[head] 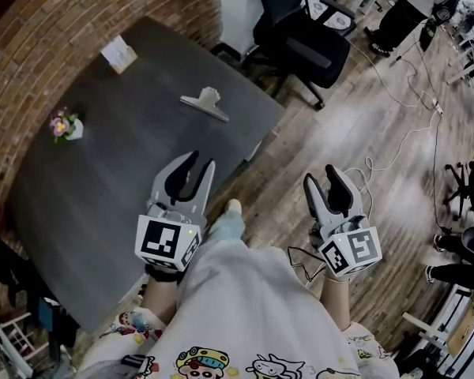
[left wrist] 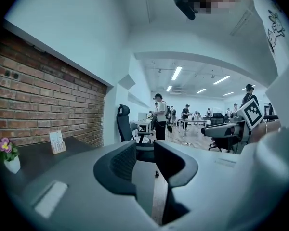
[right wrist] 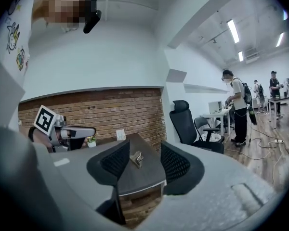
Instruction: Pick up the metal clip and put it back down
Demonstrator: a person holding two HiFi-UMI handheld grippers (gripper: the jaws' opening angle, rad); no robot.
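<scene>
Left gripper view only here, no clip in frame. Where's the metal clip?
Observer: Head view has the metal clip lying on the dark table, near its far right edge, ahead of the left gripper.
Operator: Anyone holding it?
Observer: No. The right gripper is open, over the floor beside the table; its view frames the clip between its jaws, far off.
Operator: Anything near it?
Observer: Nothing touches it; the flower pot and card sit well apart.

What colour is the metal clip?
The metal clip is silver-grey; the head view shows it best.
</scene>
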